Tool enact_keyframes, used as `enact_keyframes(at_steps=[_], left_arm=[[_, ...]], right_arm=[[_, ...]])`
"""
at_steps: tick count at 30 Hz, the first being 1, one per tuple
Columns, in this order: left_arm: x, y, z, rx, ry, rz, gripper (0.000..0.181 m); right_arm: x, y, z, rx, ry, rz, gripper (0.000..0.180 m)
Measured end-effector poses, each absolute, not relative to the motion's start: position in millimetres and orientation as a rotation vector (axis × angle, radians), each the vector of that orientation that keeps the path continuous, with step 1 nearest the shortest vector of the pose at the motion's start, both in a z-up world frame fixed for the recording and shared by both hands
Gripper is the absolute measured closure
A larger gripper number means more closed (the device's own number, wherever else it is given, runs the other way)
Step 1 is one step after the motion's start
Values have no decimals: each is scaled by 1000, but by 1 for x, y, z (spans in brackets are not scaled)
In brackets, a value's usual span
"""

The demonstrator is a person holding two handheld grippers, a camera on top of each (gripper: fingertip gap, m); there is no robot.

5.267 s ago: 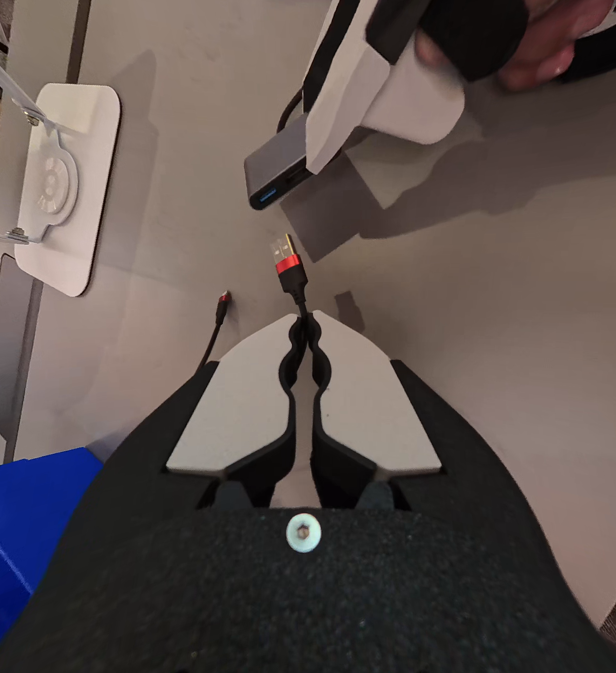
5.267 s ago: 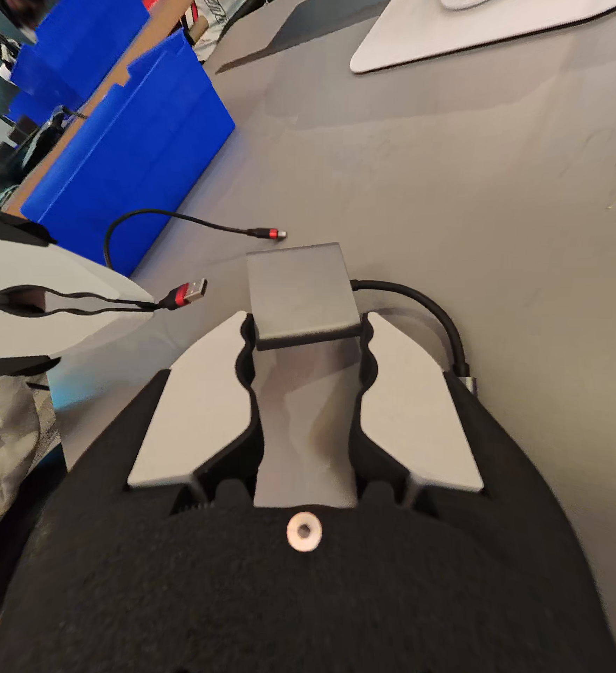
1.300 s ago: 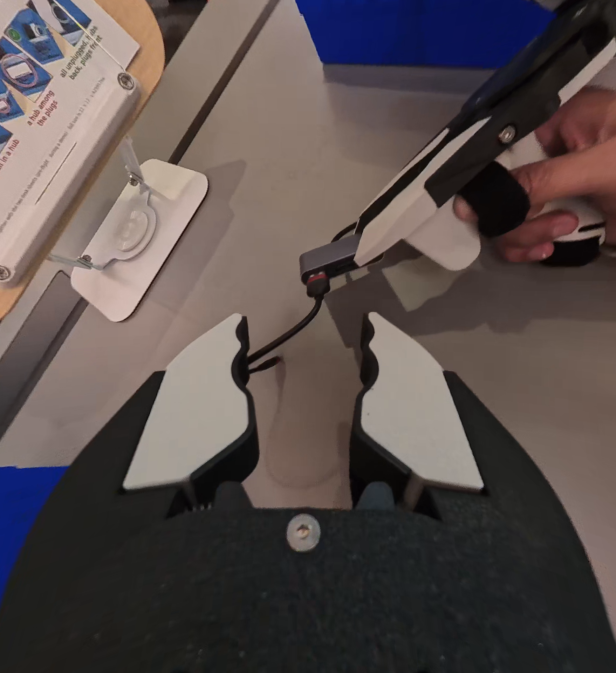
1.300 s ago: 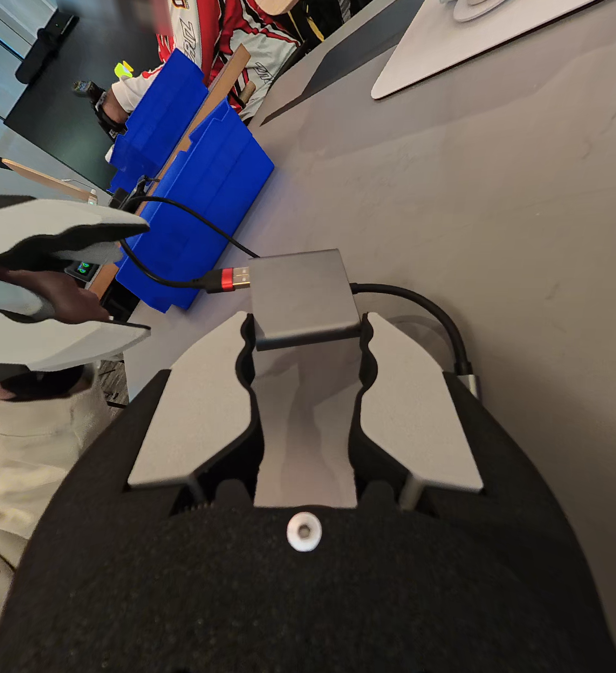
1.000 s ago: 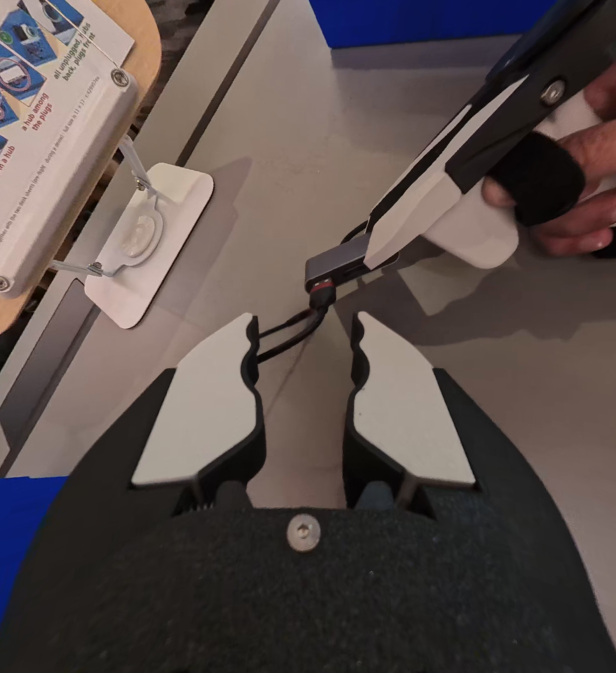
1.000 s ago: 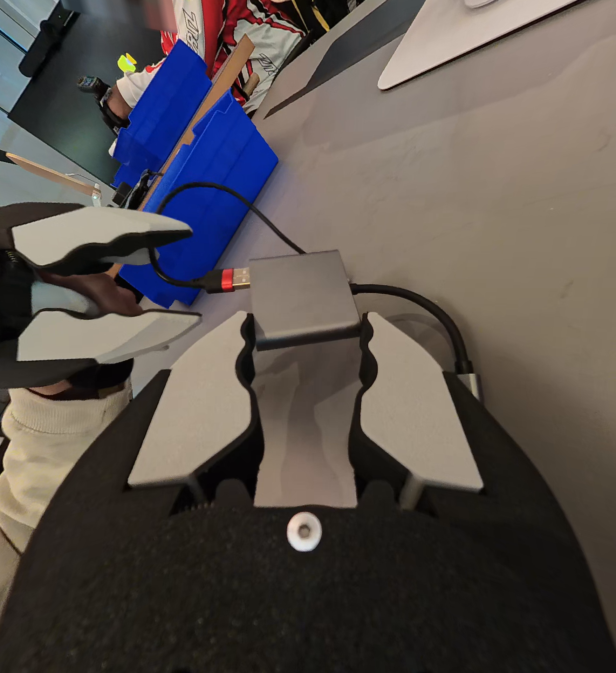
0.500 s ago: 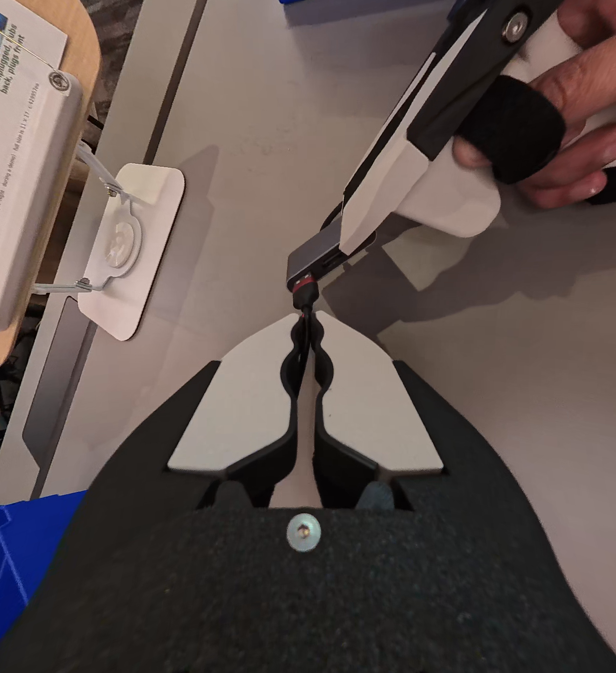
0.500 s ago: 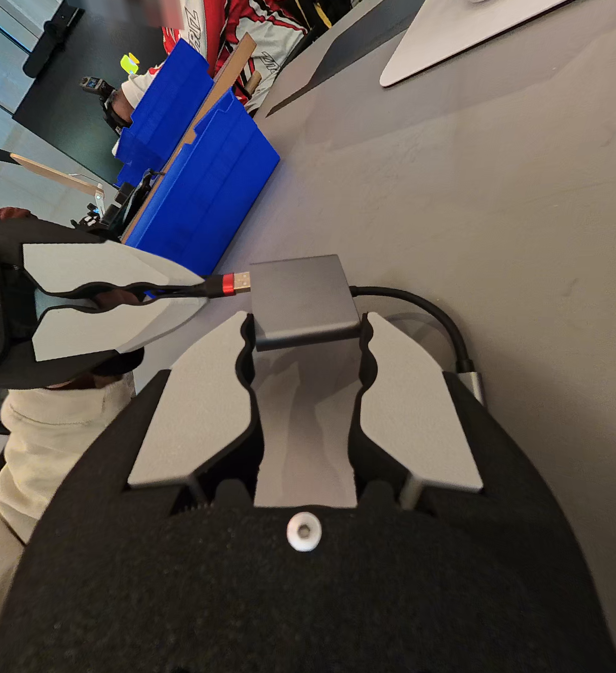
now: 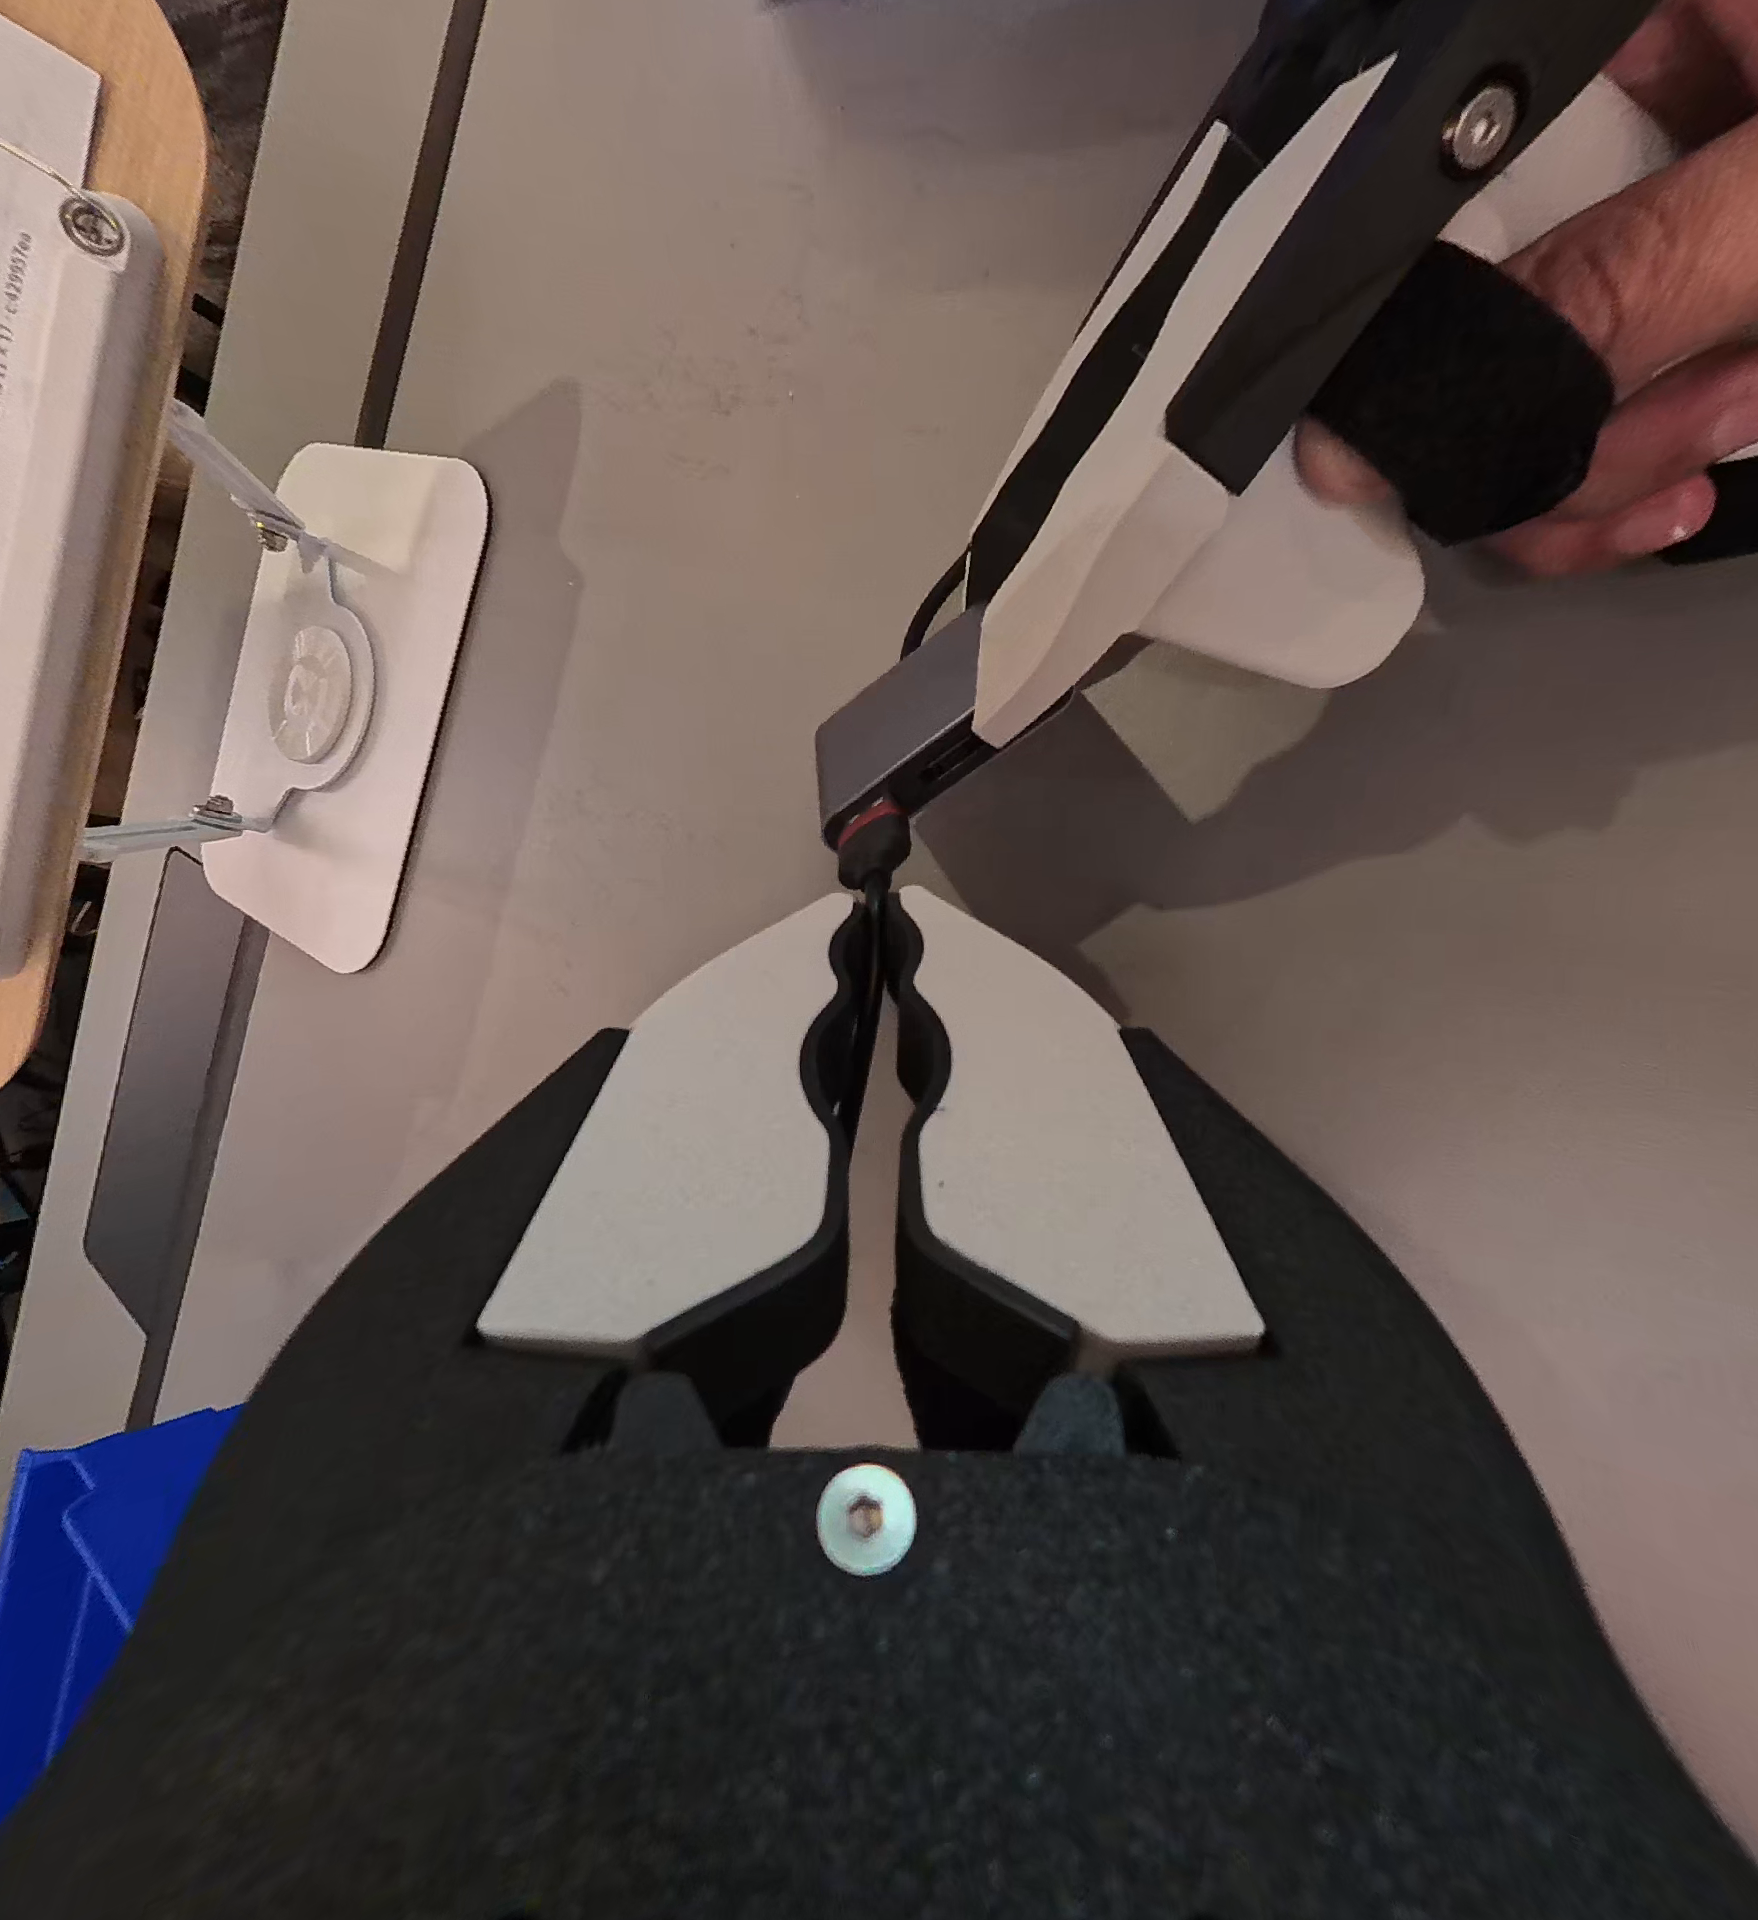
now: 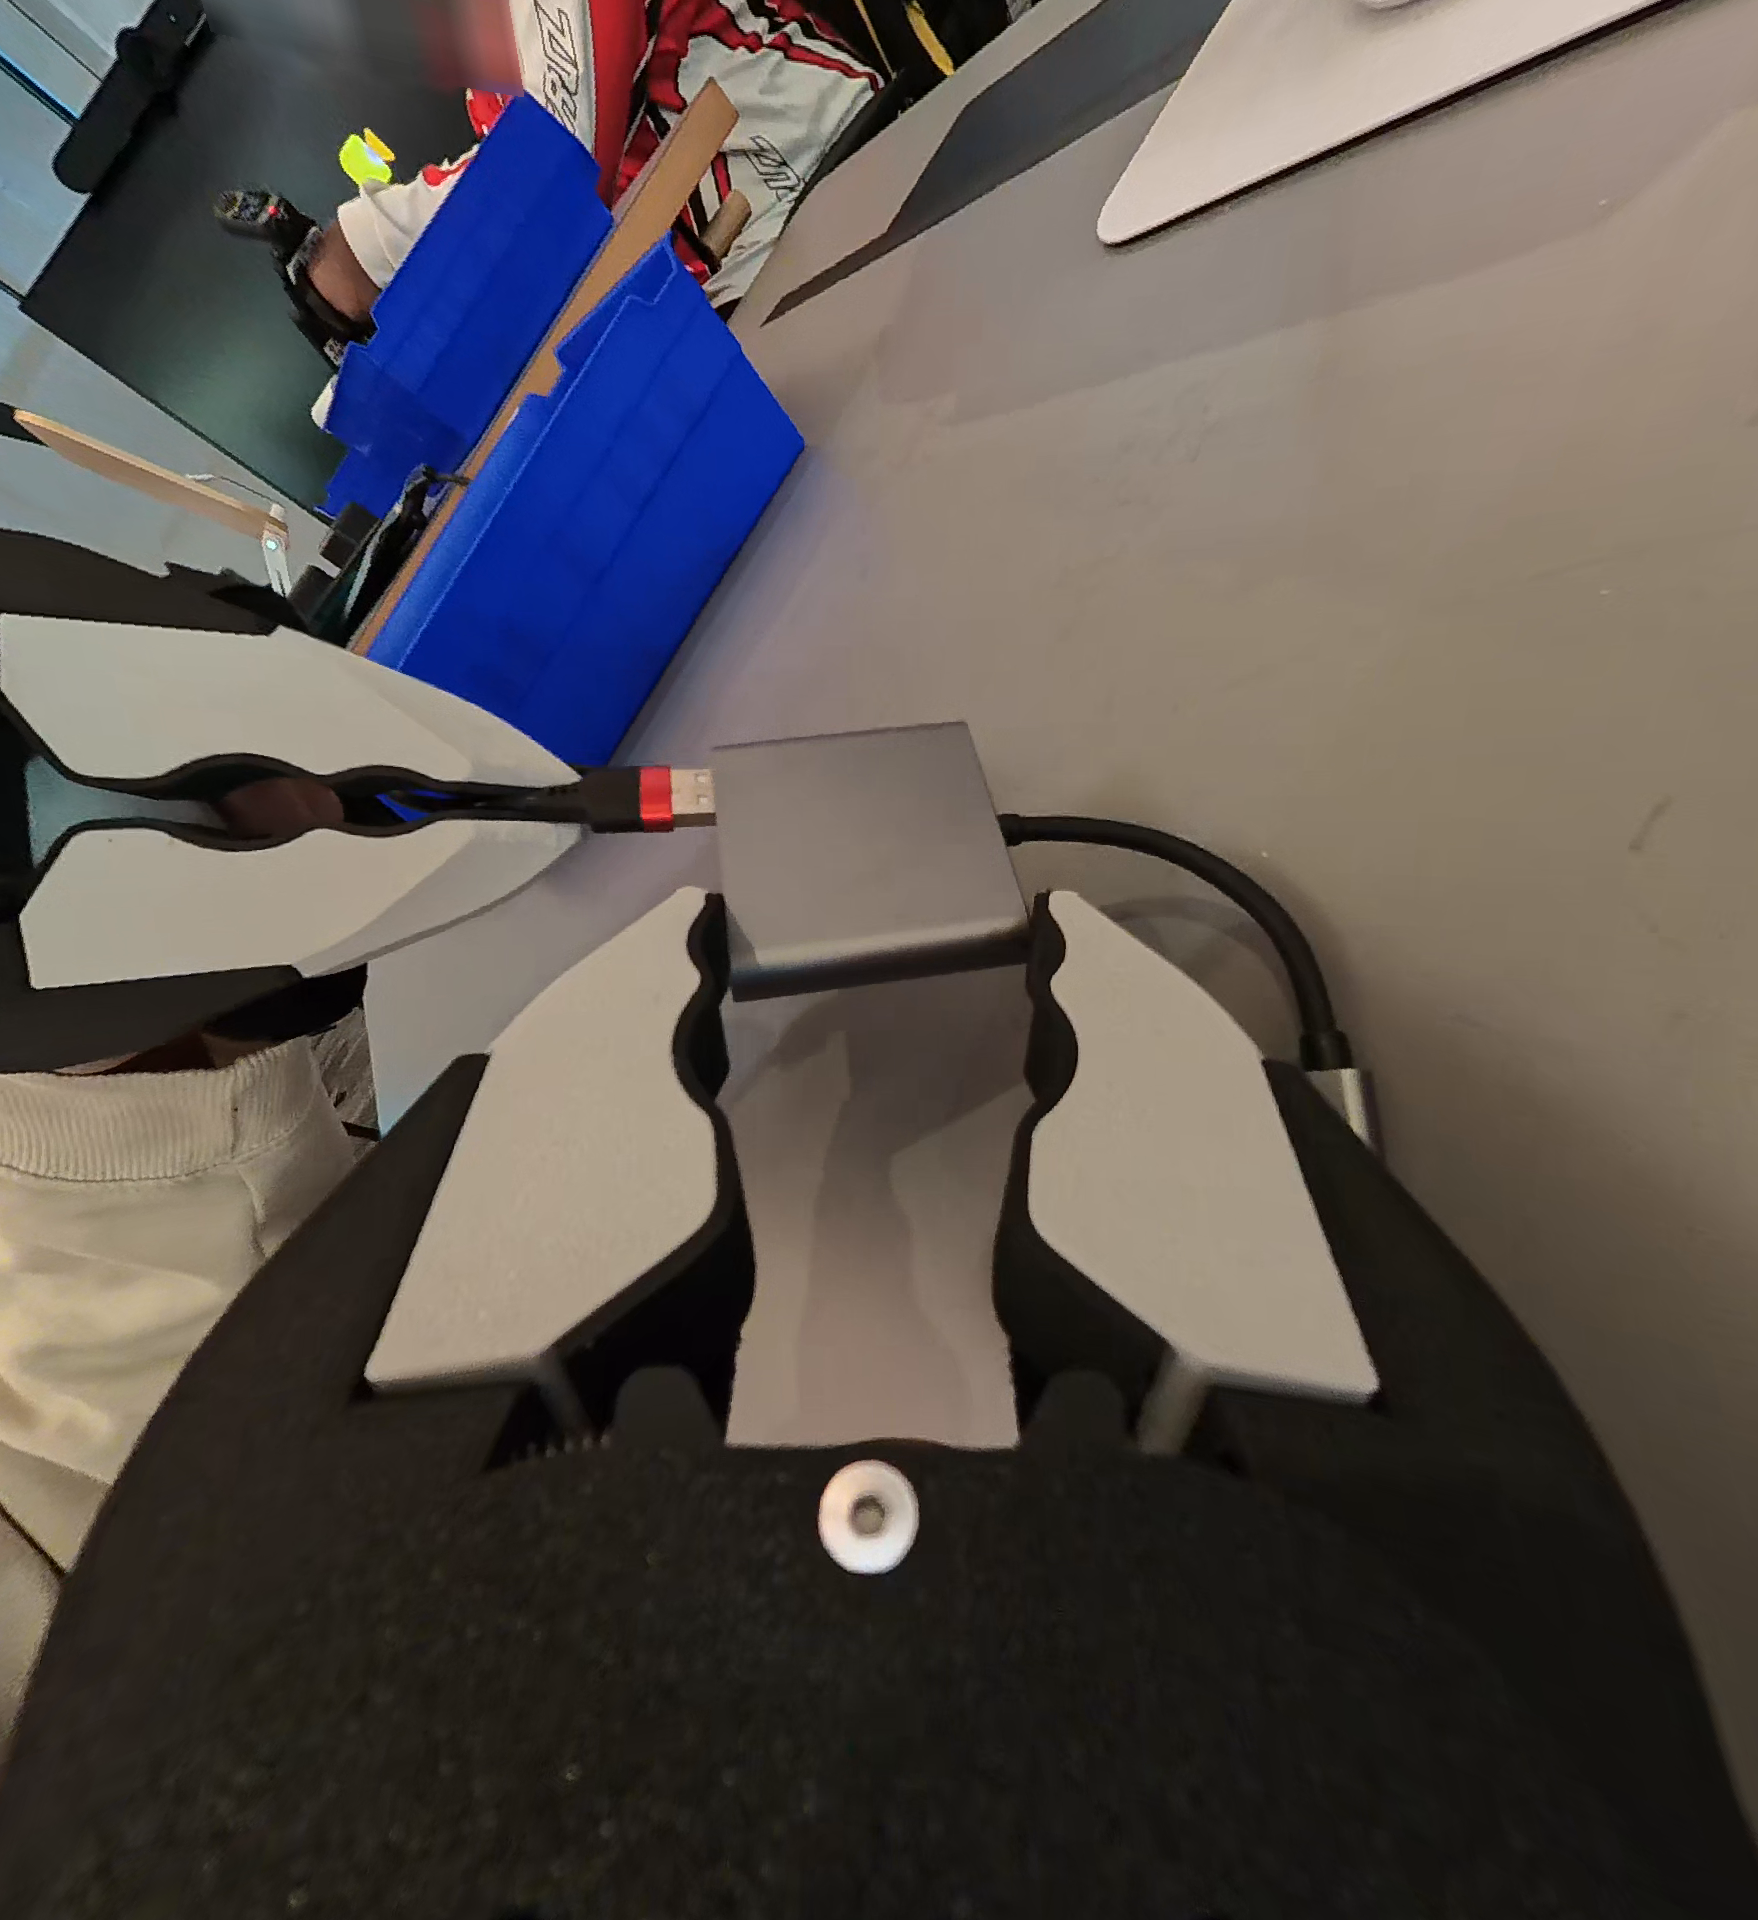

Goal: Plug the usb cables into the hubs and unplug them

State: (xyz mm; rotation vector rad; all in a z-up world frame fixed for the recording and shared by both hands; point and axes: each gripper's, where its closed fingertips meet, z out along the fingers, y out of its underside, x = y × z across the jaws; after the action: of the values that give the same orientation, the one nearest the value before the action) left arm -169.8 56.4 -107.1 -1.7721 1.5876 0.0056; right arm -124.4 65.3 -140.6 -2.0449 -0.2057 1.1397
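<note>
Since half a second ago, the red-collared USB plug has been drawn partly out of the hub: more of its bare metal tongue is now exposed at the hub's side port, though the tip is still met by the housing. The left gripper is held level and pointed straight at the port, its jaws clenched on the thin black cable just behind the plug; the cable is seen doubled between the wavy inner edges of the fingers. The right gripper is angled down onto the grey table, and the hub's near end is grasped between its fingertips, flat sides pinched. The hub is a thin, square slab of matte grey metal with rounded edges, and a thick black lead is curved away from its far side. Both grippers are built of smooth pale finger plates on rough black bodies. A glossy blue bin is seen beyond.
</note>
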Motion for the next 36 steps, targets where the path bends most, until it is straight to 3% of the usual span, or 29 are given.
enact_keyframes(at_steps=[36], left_arm=[[-163, 58, -86, -1727, 1473, -116, 179]], right_arm=[[-121, 64, -119, -1898, -200, 1264, 125]])
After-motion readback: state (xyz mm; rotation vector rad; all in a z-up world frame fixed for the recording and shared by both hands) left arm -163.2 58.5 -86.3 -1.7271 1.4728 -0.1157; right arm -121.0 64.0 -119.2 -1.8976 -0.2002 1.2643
